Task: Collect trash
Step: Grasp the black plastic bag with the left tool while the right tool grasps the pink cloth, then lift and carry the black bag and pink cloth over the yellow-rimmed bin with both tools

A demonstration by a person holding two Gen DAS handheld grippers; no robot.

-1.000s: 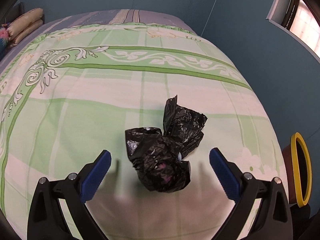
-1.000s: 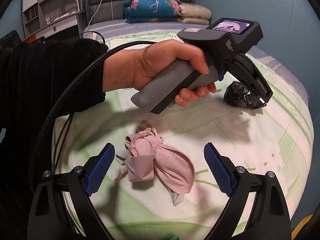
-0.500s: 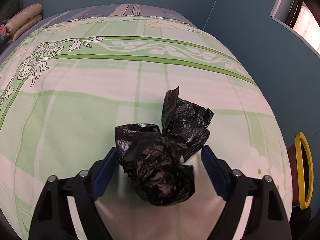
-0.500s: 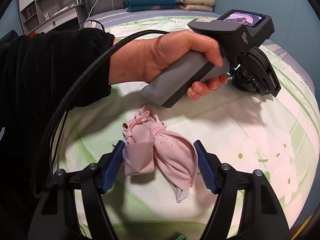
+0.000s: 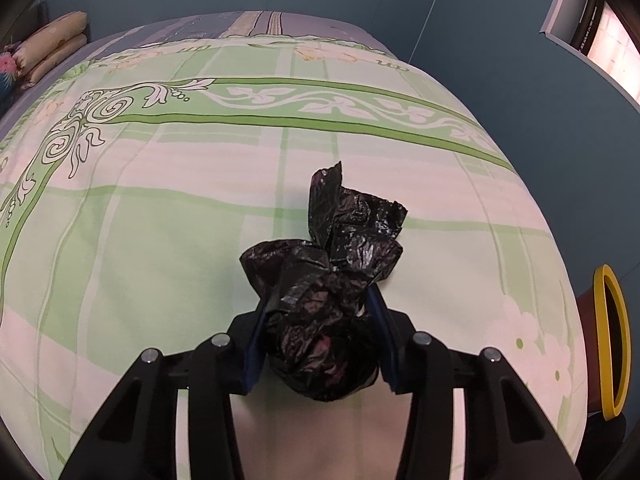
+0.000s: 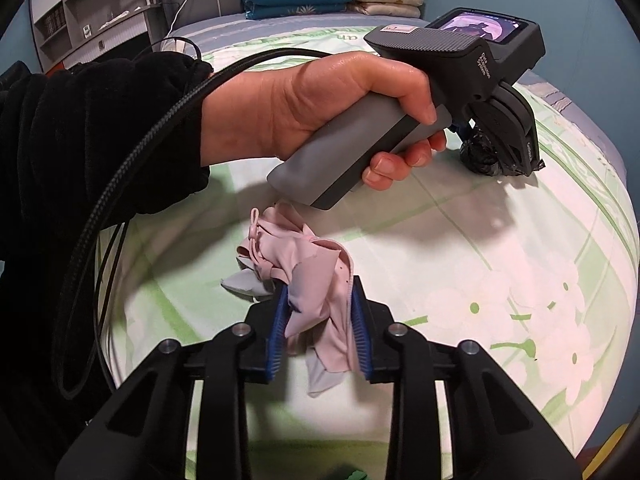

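Black bag: crumpled plastic, light and soft; it will crush and may slip, so the bunched middle is the best hold. It lies on the bed.
Left tongs: pressed in on the black bag, blue pads on either side of its bulk, loose flaps sticking out past the tips.
Pink cloth: limp, thin fabric with strings, light; the gathered folds give the surest hold.
Right tongs: pinching the pink cloth at its middle, ends hanging free above and below, just over the bed.
Bin: yellow-rimmed, beside the bed's right edge; likely where both go.
Risk: loose flaps or strings snagging on the bin's rim.
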